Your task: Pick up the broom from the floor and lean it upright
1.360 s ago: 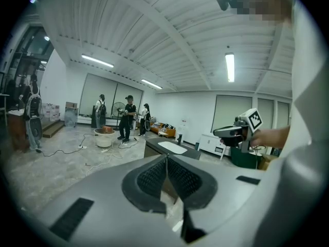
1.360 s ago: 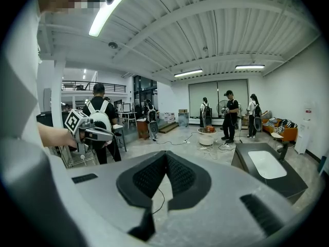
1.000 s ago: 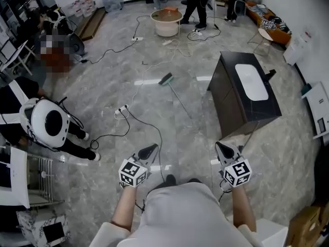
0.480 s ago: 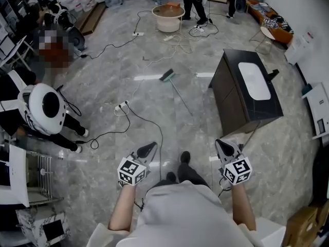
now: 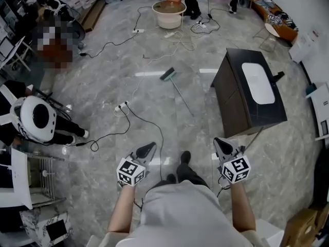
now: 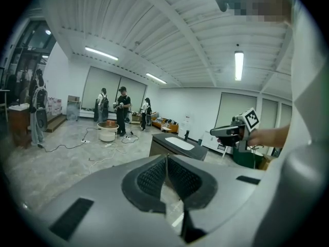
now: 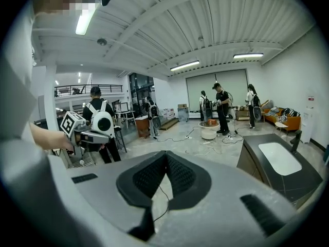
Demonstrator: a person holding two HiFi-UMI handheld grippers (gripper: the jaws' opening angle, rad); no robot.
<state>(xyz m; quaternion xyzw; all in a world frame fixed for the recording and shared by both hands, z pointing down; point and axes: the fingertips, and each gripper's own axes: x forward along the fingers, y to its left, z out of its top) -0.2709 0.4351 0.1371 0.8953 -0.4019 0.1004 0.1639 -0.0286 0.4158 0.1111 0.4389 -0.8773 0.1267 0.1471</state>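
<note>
Broom (image 5: pixel 175 86) — well beyond right claw (image 5: pixel 218 142)

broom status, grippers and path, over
Left gripper and right gripper both shut, empty. Broom flat on floor, well ahead of both. Cable trails across the floor between; sink cabinet beside it.

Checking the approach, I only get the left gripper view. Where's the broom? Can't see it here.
Observer: The broom lies flat on the floor, left of the dark sink cabinet, untouched.
Operator: Right jaws?
Observer: The right gripper is shut, nothing between its jaws.
Operator: Anything in the way?
Observer: A black cable runs from a power strip across the floor, short of the broom.
</note>
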